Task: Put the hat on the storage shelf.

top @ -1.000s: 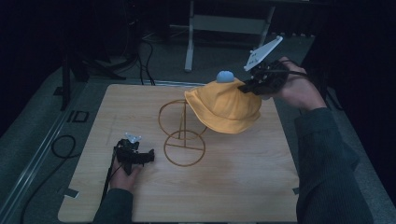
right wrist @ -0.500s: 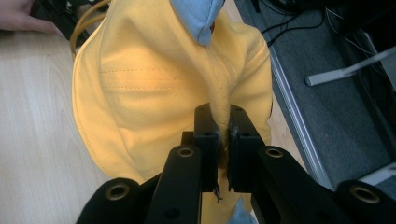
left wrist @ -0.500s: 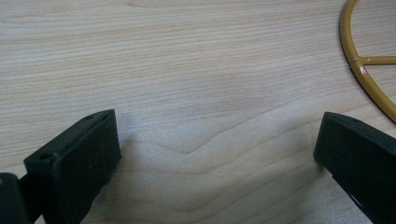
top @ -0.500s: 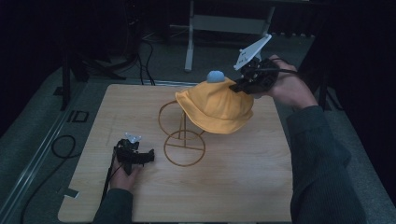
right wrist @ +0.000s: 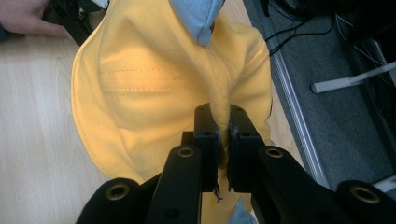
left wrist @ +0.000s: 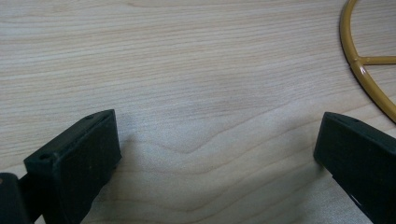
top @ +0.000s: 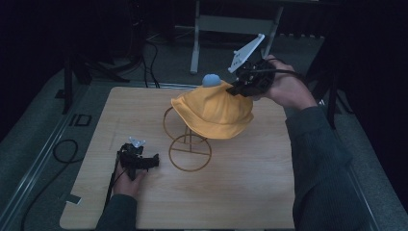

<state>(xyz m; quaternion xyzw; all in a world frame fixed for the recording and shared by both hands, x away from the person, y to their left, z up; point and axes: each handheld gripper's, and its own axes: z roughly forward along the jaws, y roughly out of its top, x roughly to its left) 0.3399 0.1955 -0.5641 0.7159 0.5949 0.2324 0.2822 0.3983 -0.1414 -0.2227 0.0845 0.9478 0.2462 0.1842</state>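
Observation:
A yellow bucket hat (top: 214, 113) with a pale blue patch at its crown (top: 210, 80) hangs in the air above a gold wire stand (top: 188, 147) near the table's middle. My right gripper (top: 240, 87) is shut on a fold of the hat's top, and its jaws pinch the yellow cloth (right wrist: 223, 135) in the right gripper view. My left gripper (top: 150, 161) rests low on the table at the front left, jaws wide apart over bare wood (left wrist: 210, 121). A curve of the stand's base ring (left wrist: 366, 74) lies to its right.
The light wooden table (top: 250, 192) sits over grey floor with cables (top: 62, 149) at the left. A metal table leg (top: 196, 38) stands behind. A hand holding the left gripper (right wrist: 28, 18) appears at the top left of the right gripper view.
The right gripper has carried the hat left and slightly up, bringing it over the wire stand. The left gripper has stayed put.

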